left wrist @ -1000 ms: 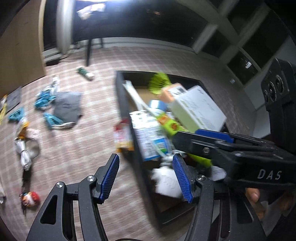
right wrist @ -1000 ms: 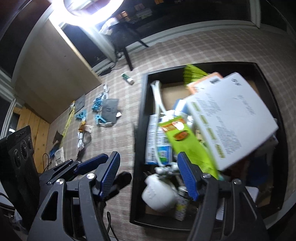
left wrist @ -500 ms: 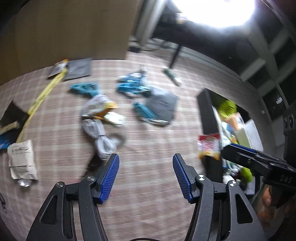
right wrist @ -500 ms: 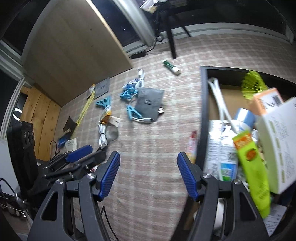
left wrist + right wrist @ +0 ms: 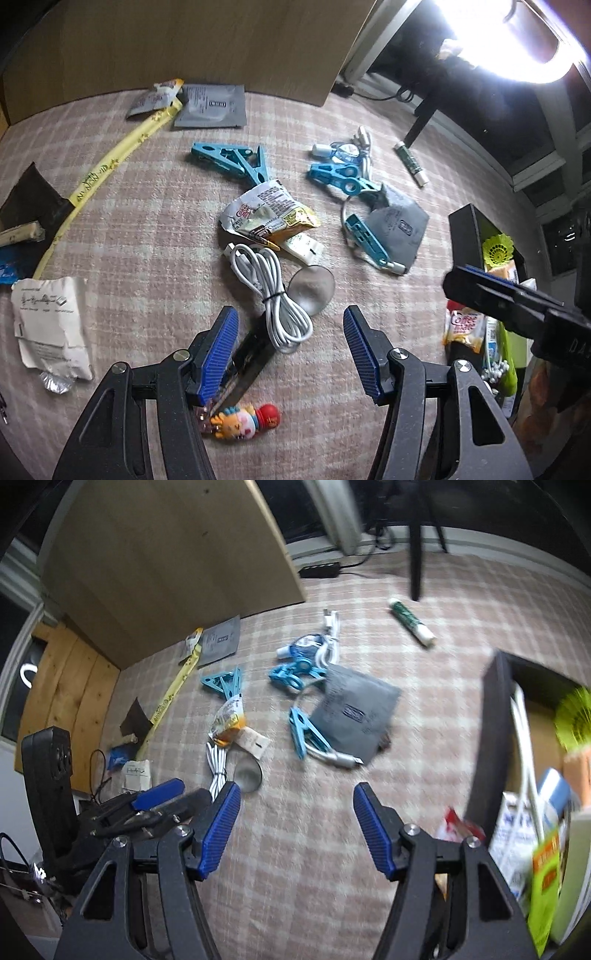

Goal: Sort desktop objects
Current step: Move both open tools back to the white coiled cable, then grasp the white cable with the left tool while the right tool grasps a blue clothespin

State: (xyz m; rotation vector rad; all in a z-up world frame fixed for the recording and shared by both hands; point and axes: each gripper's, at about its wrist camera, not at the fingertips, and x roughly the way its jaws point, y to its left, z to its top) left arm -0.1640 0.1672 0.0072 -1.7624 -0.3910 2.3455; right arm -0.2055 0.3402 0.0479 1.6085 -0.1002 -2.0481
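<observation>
My left gripper (image 5: 289,314) points down over a coiled white cable (image 5: 273,295) that lies beside a clear suction cup (image 5: 312,286). Its jaws are closing slightly and do not touch the cable. A black flat strip (image 5: 251,362) and a small toy figure (image 5: 243,421) lie under its left finger. My right gripper (image 5: 296,788) hangs open over bare checked cloth, left of the black box (image 5: 491,738) full of packets. Blue clothes pegs (image 5: 236,160), a coffee sachet (image 5: 269,218) and a grey pouch (image 5: 354,712) lie scattered further back.
A glue stick (image 5: 412,624) lies at the back near a black stand leg. A yellow strip (image 5: 107,166), grey sachets (image 5: 210,107) and a white paper packet (image 5: 51,325) lie at the left. A red-white sachet (image 5: 463,326) leans on the box's outer wall. A wooden panel (image 5: 166,554) stands behind.
Both grippers have swung left, away from the black box and out over the cloth. The left one now hangs lower, above the white cable. Both stay empty.
</observation>
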